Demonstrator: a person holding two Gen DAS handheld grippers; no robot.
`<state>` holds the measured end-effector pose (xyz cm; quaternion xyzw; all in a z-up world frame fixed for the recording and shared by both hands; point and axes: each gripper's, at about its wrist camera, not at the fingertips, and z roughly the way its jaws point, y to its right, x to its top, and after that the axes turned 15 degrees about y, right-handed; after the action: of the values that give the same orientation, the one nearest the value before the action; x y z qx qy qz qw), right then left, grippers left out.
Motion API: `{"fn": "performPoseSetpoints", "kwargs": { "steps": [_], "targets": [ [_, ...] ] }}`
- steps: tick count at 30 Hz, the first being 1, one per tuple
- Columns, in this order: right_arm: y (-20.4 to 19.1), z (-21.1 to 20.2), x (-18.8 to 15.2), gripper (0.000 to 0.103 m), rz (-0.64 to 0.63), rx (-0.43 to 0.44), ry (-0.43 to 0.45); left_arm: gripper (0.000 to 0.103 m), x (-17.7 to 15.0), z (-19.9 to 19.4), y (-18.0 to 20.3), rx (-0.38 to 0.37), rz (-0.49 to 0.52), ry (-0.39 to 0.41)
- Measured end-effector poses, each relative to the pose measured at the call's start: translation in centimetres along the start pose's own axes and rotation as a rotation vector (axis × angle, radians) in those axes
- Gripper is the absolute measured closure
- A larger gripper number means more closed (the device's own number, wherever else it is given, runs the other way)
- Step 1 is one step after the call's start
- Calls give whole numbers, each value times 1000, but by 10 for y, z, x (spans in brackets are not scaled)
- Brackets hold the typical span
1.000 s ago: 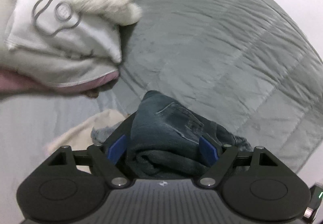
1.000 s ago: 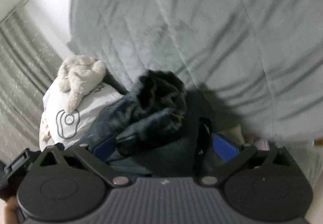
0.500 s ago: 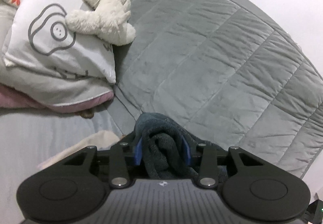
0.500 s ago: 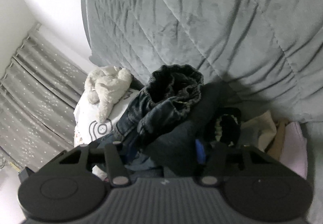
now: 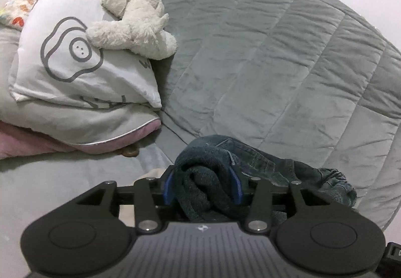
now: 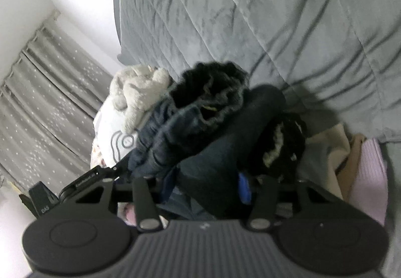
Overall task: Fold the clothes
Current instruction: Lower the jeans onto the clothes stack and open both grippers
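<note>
A bunched pair of dark blue jeans [image 5: 253, 160] with a dark fleecy lining lies over the grey quilt [image 5: 275, 52]. My left gripper [image 5: 201, 185] has a thick roll of that fabric pressed between its blue pads, and its jaws are opening slightly. In the right wrist view the same jeans [image 6: 190, 127] rise in a heap. My right gripper [image 6: 203, 190] grips a dark fold of them, and its jaws are also opening a little. Its left pad is hidden by cloth.
A white pillow [image 5: 75, 65] with a grey drawing and a cream plush toy [image 5: 135, 20] lie at the left on a grey-pink pillow [image 5: 100, 132]. Beige [image 6: 325, 152] and pink [image 6: 368, 177] clothes and a black garment [image 6: 283, 142] lie at the right. A grey curtain [image 6: 50, 102] hangs at the far left.
Both grippers went from wide open around the jeans to closed on bunched folds of them. Since then the left pads stand slightly wider. The left view has rolled.
</note>
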<state>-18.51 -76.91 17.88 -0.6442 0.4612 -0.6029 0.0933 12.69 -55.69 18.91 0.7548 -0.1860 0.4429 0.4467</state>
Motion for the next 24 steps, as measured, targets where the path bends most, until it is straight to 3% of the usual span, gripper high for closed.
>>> {"fn": "performPoseSetpoints", "kwargs": {
  "steps": [2, 5, 9, 14, 19, 22, 24],
  "targets": [
    [-9, -8, 6, 28, -38, 6, 24, 50, 7, -6, 1, 9, -7, 11],
    [-36, -21, 19, 18, -158, 5, 114, 50, 14, -17, 19, 26, 86, 81],
    [-75, -22, 34, 18, -309, 16, 197, 46, 18, -28, 47, -15, 196, 170],
    [-110, 9, 28, 30, -484, 10, 215, 45, 9, -14, 72, -93, 282, 117],
    [-105, 31, 15, 33, -539, -57, 192, 45, -6, 5, 63, -124, 286, 60],
    [-87, 40, 2, 31, -532, -83, 181, 45, -21, 7, 61, -155, 364, 70],
    [-72, 46, -11, 24, -539, -122, 173, 44, -34, 5, 64, -170, 438, 79]
  ]
}}
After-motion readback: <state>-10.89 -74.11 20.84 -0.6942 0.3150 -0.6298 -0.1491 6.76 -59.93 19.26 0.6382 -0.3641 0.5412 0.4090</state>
